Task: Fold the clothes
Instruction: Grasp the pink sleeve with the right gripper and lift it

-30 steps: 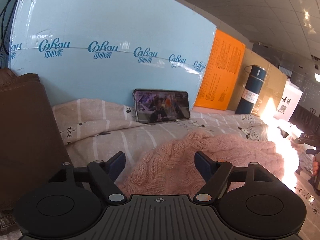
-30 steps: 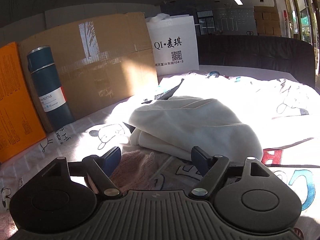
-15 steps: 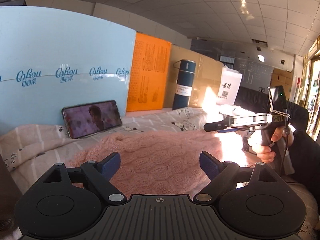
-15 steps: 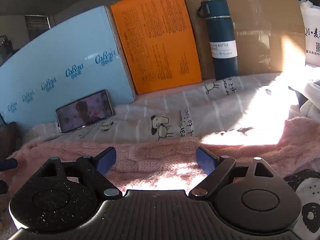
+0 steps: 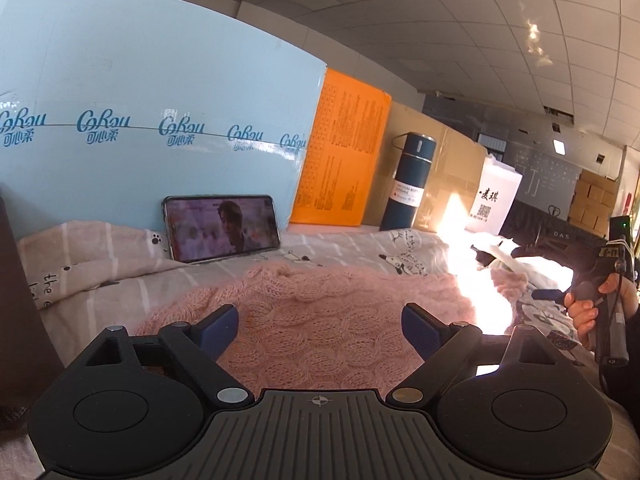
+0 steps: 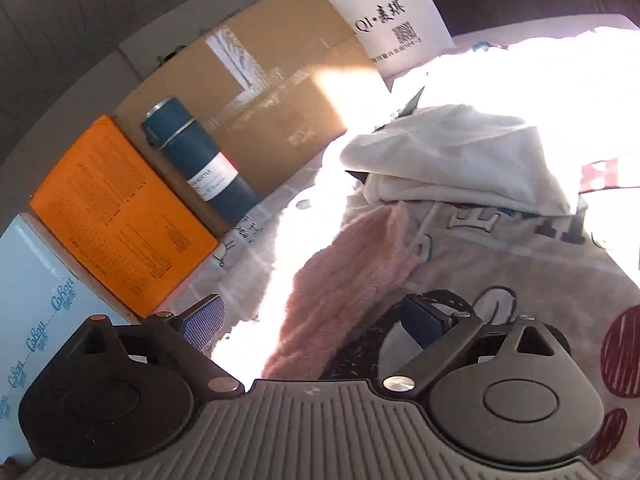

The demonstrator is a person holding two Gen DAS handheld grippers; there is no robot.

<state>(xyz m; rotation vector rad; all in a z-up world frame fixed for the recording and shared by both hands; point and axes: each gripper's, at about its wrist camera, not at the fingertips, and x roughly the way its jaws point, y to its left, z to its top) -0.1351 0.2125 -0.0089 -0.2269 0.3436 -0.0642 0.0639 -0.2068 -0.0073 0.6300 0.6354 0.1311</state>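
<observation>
A pink cable-knit sweater (image 5: pixel 320 320) lies spread on the patterned bed sheet (image 5: pixel 120 280). My left gripper (image 5: pixel 320 330) is open and empty, hovering low over its near part. My right gripper (image 6: pixel 316 322) is open, tilted, with a pink sleeve end (image 6: pixel 344 280) of the sweater lying between its fingers, not clamped. In the left wrist view the right gripper (image 5: pixel 548 294) shows at the far right, held in a hand. A folded white garment (image 6: pixel 460 160) lies just beyond the sleeve.
Along the back stand a light blue box (image 5: pixel 140 120), an orange box (image 5: pixel 344 160), a cardboard box (image 6: pixel 272 92), a dark blue bottle (image 5: pixel 408 180) and a white bag (image 5: pixel 496 196). A phone (image 5: pixel 222 226) leans against the blue box. Brown fabric (image 5: pixel 20 300) lies at far left.
The left view swung back left and down toward the sweater. The right gripper rolled and swung right, from facing the boxes to the sleeve end by the white garment. Both stayed open.
</observation>
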